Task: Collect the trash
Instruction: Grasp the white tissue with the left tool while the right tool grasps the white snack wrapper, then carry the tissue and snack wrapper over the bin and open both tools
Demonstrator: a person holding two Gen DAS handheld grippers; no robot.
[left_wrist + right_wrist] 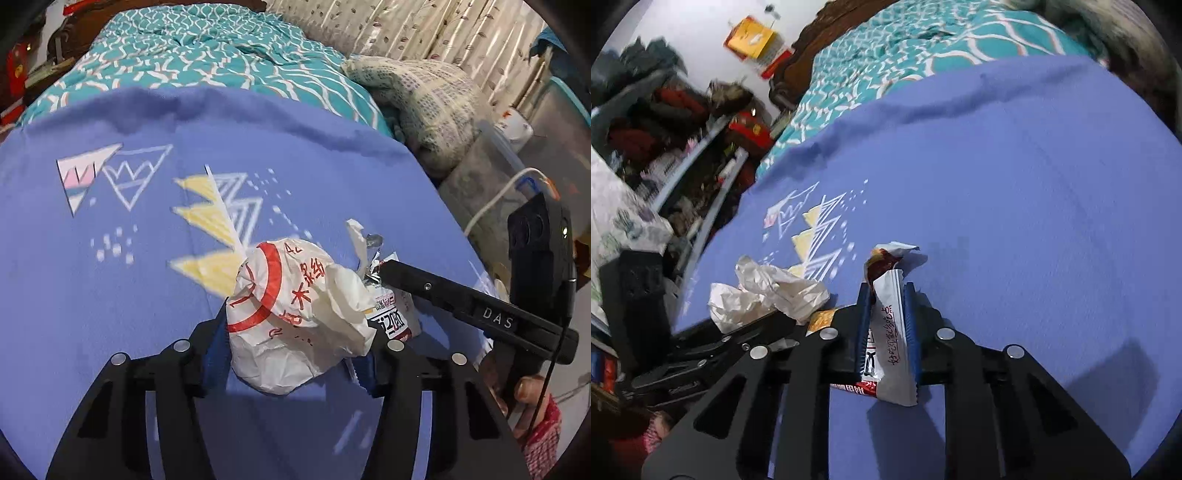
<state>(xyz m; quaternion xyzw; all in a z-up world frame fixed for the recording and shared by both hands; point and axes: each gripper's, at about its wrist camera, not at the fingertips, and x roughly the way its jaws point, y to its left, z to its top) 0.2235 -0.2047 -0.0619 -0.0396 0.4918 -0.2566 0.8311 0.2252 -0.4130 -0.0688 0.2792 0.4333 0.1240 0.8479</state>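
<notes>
A crumpled white paper wrapper (295, 314) with red print lies on the blue blanket (110, 295), between the blue pads of my left gripper (293, 339). Both pads press its sides, so that gripper is shut on it. Just to its right is a white and red snack wrapper (391, 317), with my right gripper (386, 271) reaching in from the right onto it. In the right wrist view, my right gripper (888, 295) is shut on this snack wrapper (890, 332), whose torn top sticks out past the fingertips. The crumpled paper (768, 291) and the left gripper (720, 339) show at the left.
A teal patterned quilt (221, 55) covers the bed beyond the blue blanket (1034, 221). A folded cream blanket (424, 107), a white cable (491, 199) and a storage box (554, 122) sit to the right. Cluttered shelves (665, 129) stand beside the bed. A hand (528, 398) holds the right gripper.
</notes>
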